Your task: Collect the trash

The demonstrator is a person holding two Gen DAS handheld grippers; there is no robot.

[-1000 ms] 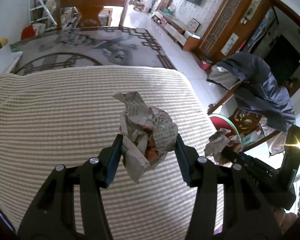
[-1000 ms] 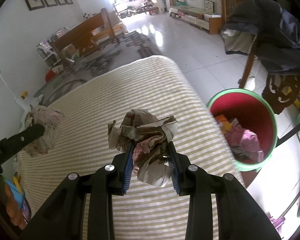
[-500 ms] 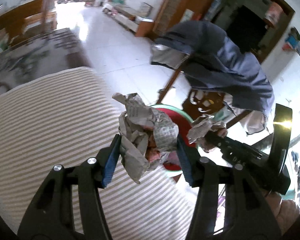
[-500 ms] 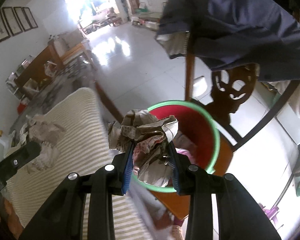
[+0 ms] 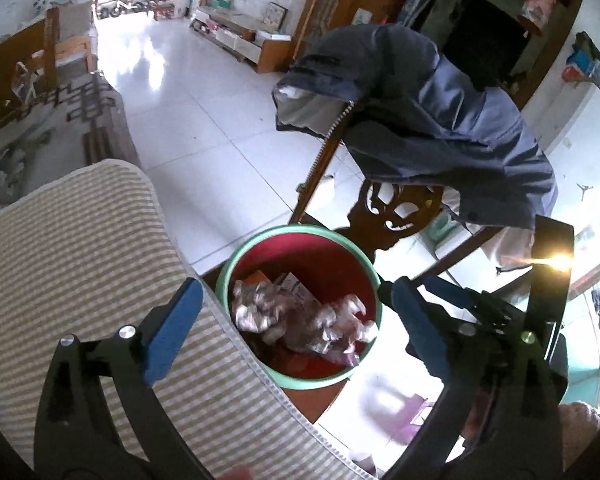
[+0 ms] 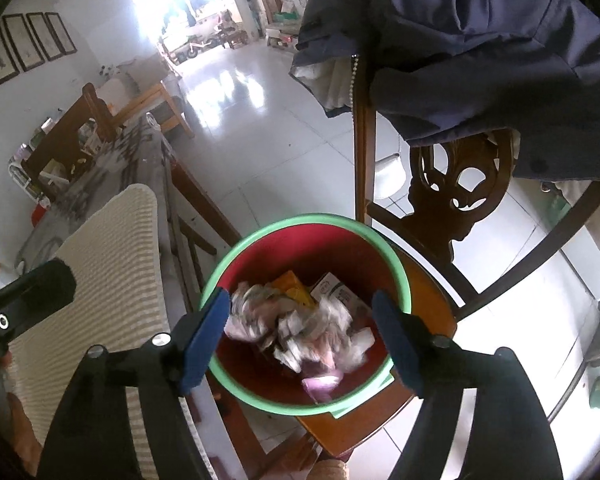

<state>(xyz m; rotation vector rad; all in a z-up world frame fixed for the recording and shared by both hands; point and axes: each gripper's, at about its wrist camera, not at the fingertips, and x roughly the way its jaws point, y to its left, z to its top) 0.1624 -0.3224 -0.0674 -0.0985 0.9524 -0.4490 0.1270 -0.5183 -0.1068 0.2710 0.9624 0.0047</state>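
Left gripper [image 5: 296,328] spread wide, holding nothing; right gripper [image 6: 306,334] same. Crumpled paper wads [image 6: 296,332] (motion-blurred) inside red bin [image 6: 400,276] on wooden chair [image 6: 432,308].

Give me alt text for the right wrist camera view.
An open right hand-held gripper hangs over a green-rimmed red bin holding crumpled newspaper. The bin sits on a wooden chair draped with a blue jacket; a striped tablecloth lies left.
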